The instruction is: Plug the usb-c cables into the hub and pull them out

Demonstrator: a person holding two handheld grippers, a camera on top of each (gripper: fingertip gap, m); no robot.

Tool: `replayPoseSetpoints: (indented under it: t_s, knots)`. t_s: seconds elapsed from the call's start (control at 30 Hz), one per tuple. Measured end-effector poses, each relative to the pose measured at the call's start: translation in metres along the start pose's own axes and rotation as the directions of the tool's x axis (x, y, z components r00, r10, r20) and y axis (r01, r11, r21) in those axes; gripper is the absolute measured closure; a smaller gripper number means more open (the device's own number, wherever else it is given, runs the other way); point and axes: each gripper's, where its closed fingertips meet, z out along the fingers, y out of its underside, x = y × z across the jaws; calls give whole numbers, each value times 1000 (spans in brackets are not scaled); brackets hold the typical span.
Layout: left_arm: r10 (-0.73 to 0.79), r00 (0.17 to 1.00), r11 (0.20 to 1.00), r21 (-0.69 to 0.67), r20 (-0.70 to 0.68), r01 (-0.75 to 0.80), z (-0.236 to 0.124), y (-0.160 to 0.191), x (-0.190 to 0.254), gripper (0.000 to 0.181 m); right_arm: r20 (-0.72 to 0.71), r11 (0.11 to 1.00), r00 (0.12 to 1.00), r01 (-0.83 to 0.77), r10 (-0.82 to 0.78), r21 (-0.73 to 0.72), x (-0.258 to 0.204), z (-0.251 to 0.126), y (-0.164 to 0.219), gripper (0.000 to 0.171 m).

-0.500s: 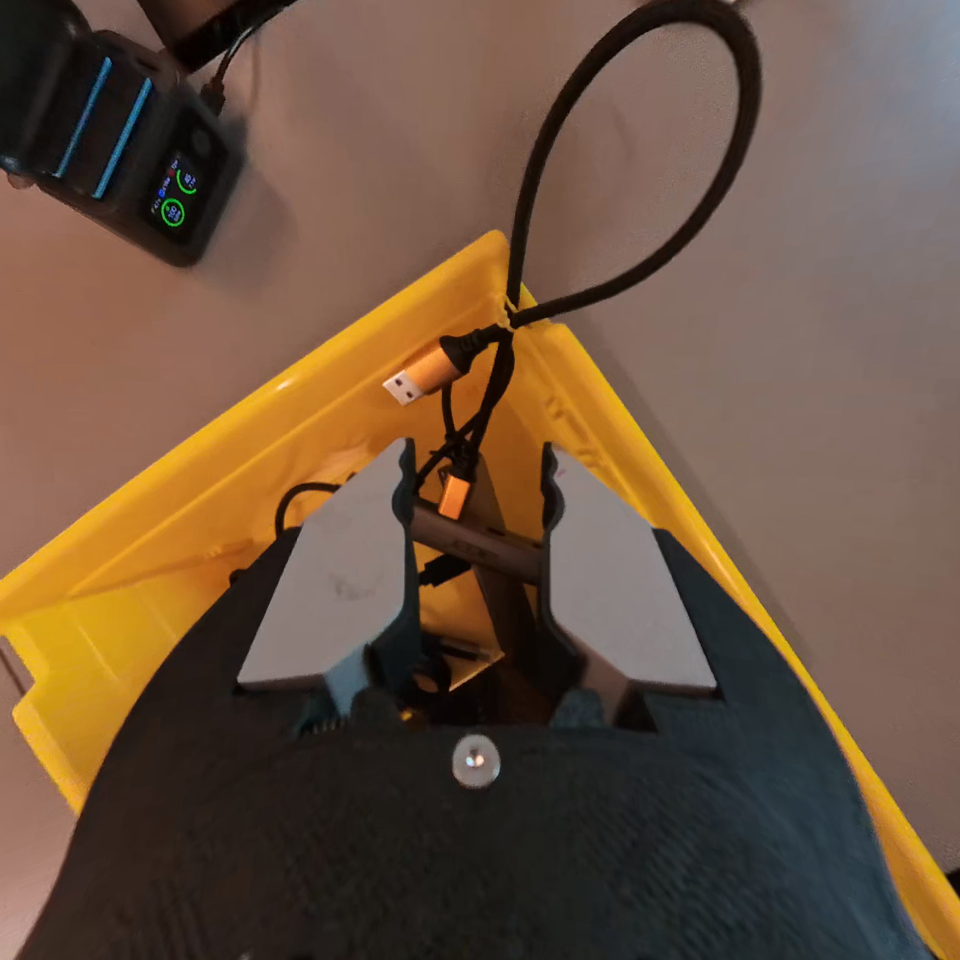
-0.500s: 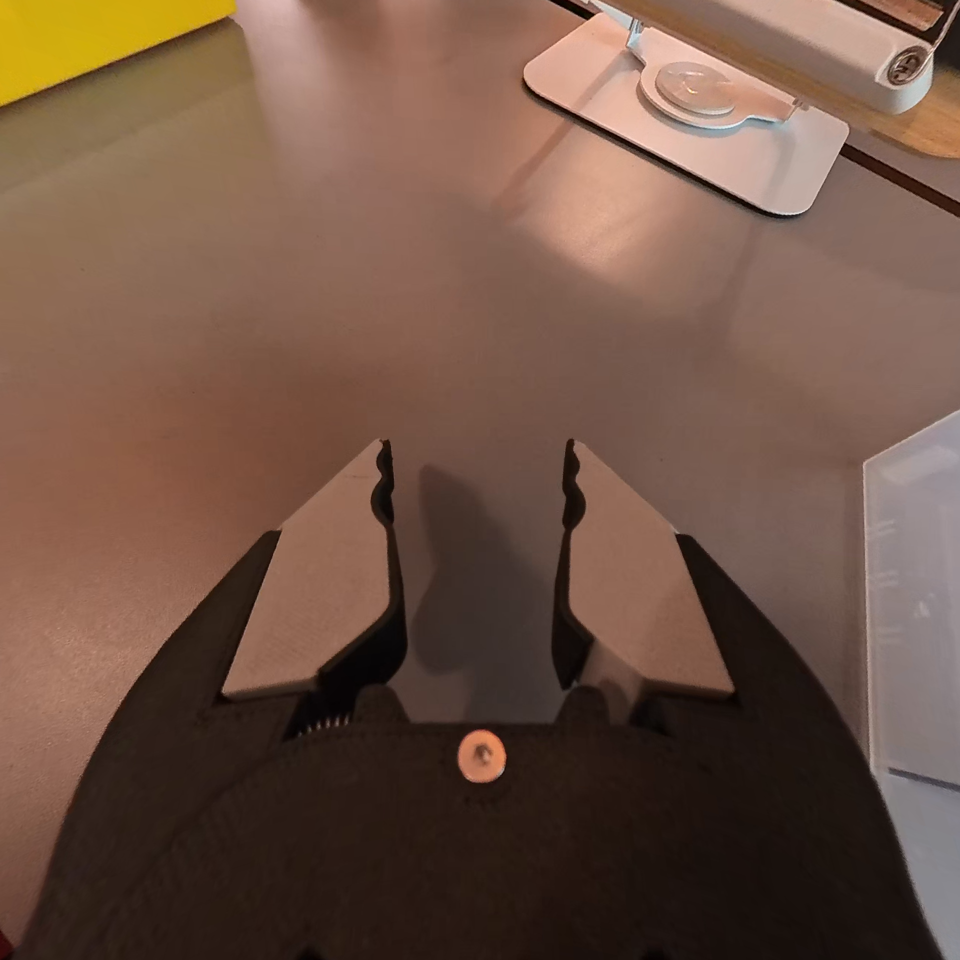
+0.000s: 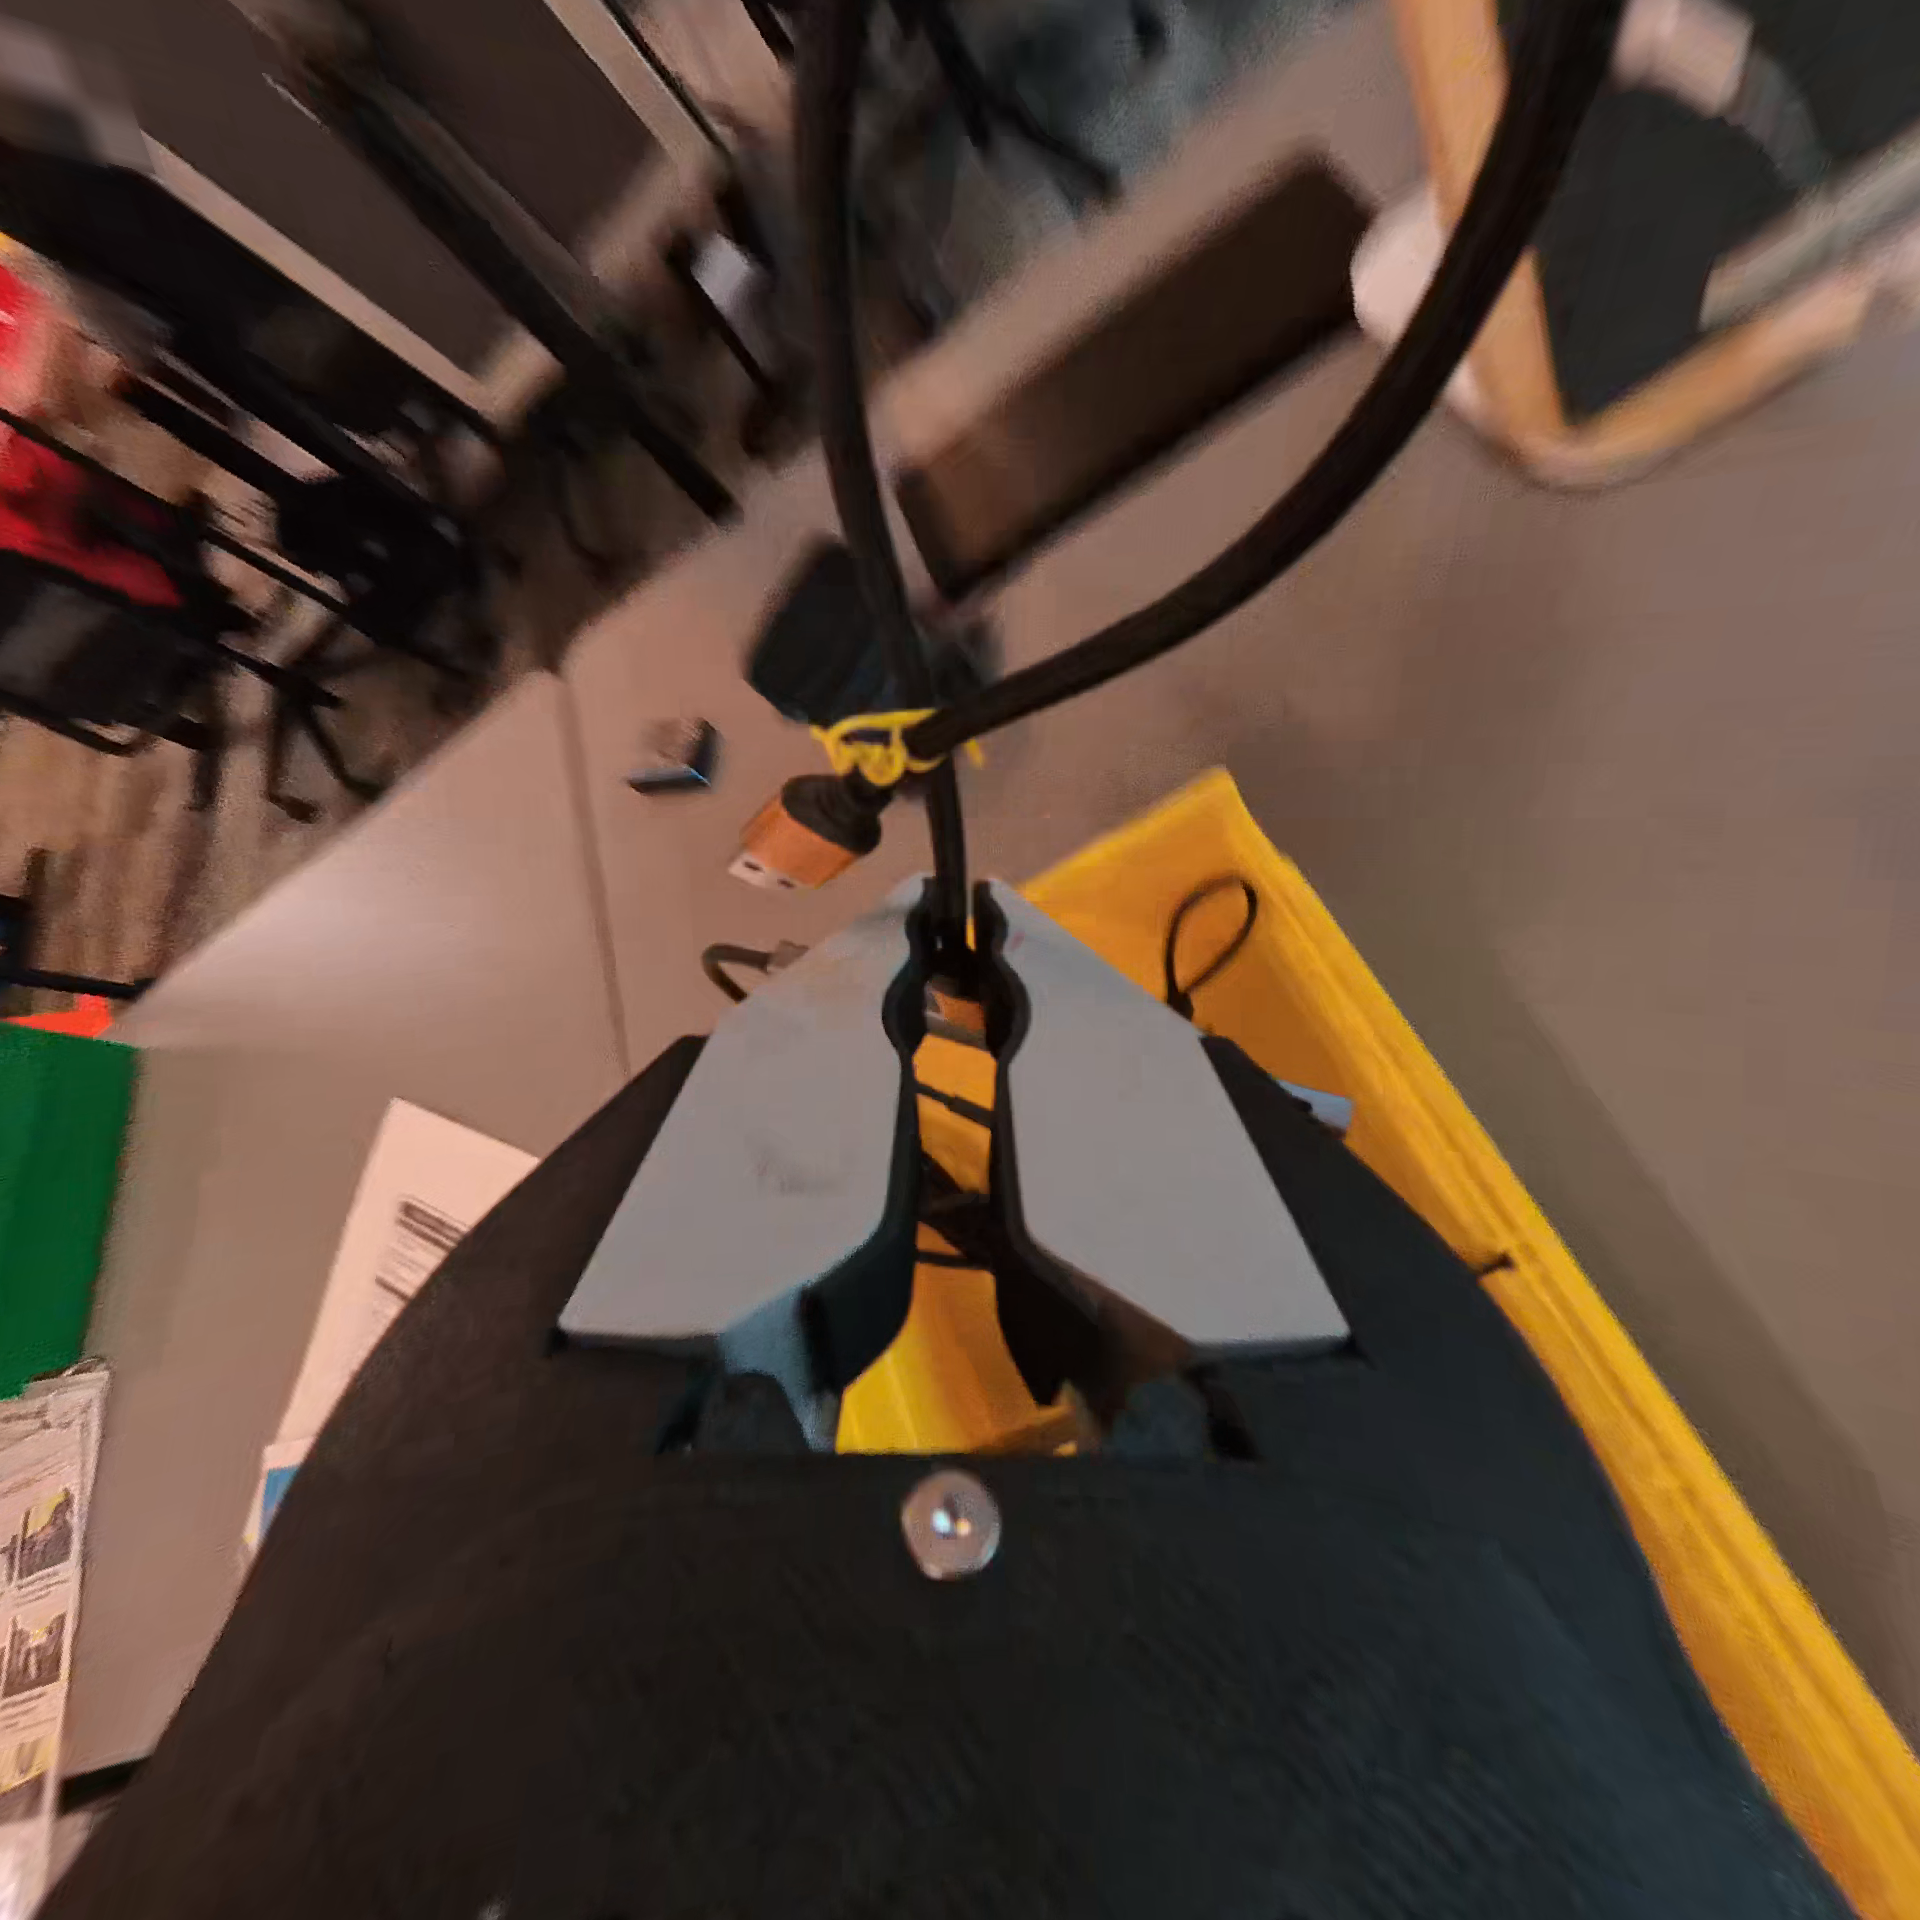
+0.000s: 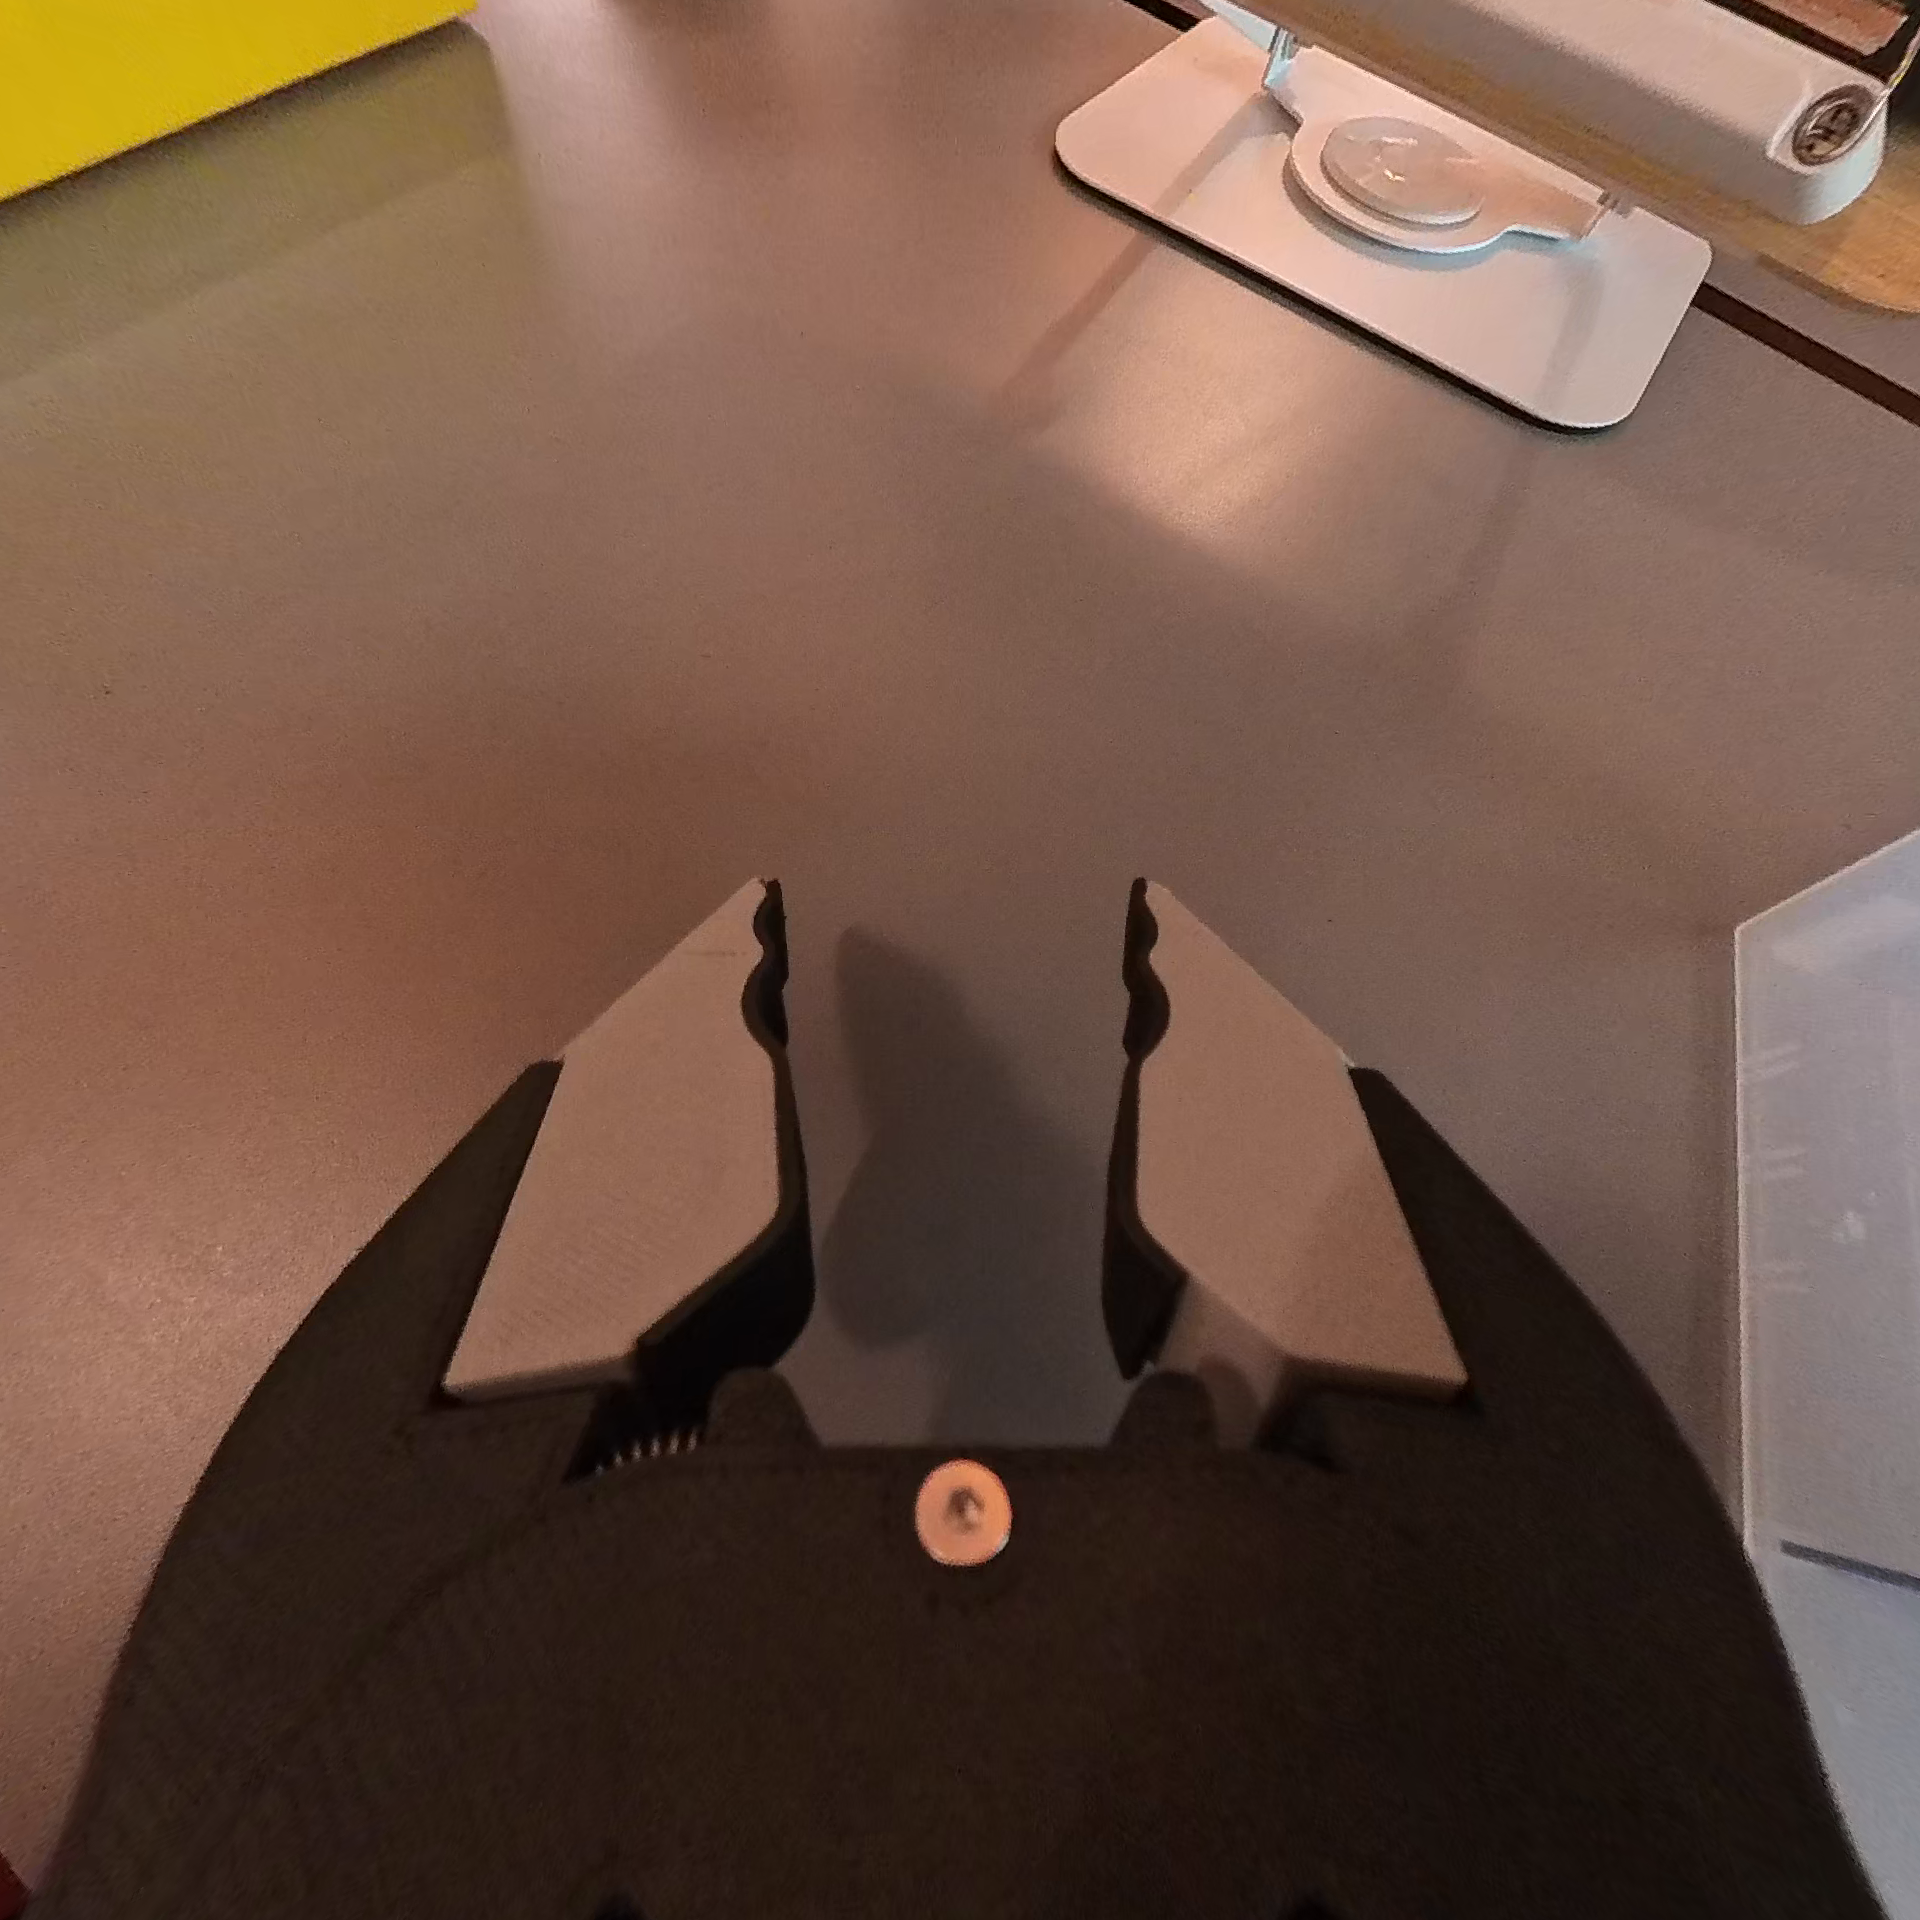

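Empty, parted right tool point(image 4: 956, 914) above table point(image 4: 727, 623)

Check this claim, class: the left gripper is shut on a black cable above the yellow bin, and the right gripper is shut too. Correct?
Not quite. The right gripper is open and empty, as the right wrist view shows. The left gripper is indeed shut on the black cable above the yellow bin.

The left hand-held gripper point(image 3: 948, 914) and right hand-held gripper point(image 4: 956, 904) are each showing a textured black body, two grey wedge-shaped fingers point(image 4: 634, 1174) edged with wavy black pads, and one round silver screw point(image 4: 962, 1512) sitting centrally.
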Motion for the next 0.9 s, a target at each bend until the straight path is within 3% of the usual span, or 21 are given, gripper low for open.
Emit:
replayPoseSetpoints:
  t_s: [0.03,0.2,0.3,0.4,0.5,0.67,0.77,0.9]
  knots:
    - [-28,999,997,79,36,25,-21,-18,-10,178,-2,1000,1000,1,-1,-1,0,0,0,108]
    - [9,1000,929,369,28,-18,-119,-95,12,178,-16,1000,1000,4,-4,7,1,-1,-1,108]
    - [104,992,881,470,-73,-58,-157,-126,68,178,-14,999,1000,11,-10,44,0,-5,-5,107]
    - [197,956,845,532,-216,-54,-171,-138,141,178,25,994,1000,4,-7,105,-6,-11,-13,106]
    - [248,900,843,537,-359,-18,-157,-129,217,178,106,984,994,-29,10,178,-17,-19,-21,102]
    - [254,852,883,468,-458,-11,-95,-97,312,179,286,950,958,-121,36,287,-34,-35,-36,101]
    - [208,837,904,427,-506,34,-70,-86,347,180,387,922,921,-177,32,345,-42,-47,-45,91]
    - [158,832,907,411,-531,90,-57,-86,370,180,409,904,911,-223,59,366,-39,-51,-49,85]
